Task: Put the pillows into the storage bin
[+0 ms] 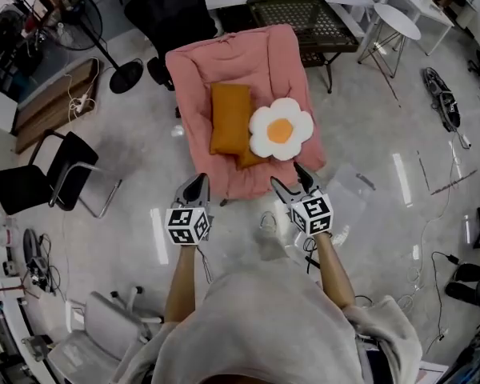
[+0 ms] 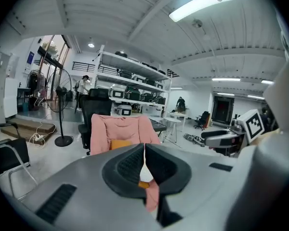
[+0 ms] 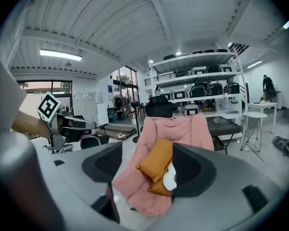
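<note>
Near the pink chair's (image 1: 224, 62) front edge, orange pillows (image 1: 230, 118) and a flower pillow (image 1: 281, 130) overlap, with the left gripper (image 1: 194, 181) closed and empty and the right gripper (image 1: 292, 178) half open and empty just short of them, so tugging one pillow may drag another to the floor.

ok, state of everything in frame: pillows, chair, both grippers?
long orange pillow: lying on the pink chair, not gripped.
second orange pillow: on the chair, mostly hidden under the flower pillow.
flower pillow: resting over the orange pillows, not gripped.
pink chair: holds all three pillows.
left gripper: jaws together, empty.
right gripper: jaws apart, empty.
</note>
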{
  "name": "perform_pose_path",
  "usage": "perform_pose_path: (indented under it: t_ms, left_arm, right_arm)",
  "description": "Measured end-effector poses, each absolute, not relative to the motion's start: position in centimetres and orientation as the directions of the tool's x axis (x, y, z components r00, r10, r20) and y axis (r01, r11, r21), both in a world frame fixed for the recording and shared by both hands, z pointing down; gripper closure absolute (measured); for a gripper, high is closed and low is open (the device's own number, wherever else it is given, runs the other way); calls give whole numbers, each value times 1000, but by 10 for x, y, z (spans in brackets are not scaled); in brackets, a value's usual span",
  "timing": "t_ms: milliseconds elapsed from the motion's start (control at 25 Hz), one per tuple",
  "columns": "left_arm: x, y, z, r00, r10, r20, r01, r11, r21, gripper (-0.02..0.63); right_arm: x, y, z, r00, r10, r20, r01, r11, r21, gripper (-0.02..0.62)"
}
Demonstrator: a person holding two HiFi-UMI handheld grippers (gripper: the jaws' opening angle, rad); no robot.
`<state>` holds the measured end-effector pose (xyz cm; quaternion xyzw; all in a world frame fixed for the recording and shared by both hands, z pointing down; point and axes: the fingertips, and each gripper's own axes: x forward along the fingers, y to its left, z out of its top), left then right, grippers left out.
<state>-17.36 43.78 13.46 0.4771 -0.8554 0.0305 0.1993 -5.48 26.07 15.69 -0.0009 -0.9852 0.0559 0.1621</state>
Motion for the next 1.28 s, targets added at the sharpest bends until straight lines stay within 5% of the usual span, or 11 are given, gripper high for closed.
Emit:
perform_pose_path:
  t_ms: [560,1280]
  left_arm:
    - [-289,386,156,-576,-706,412,-745,660,90,591]
    - [-411,364,278,-399,-782,479,-802,551,231,591]
  right_arm:
    - [-188,189,209,-911,162,379,84,973,-214,213]
    - [-338,218,394,-803,173,571,-45,937,-346,144]
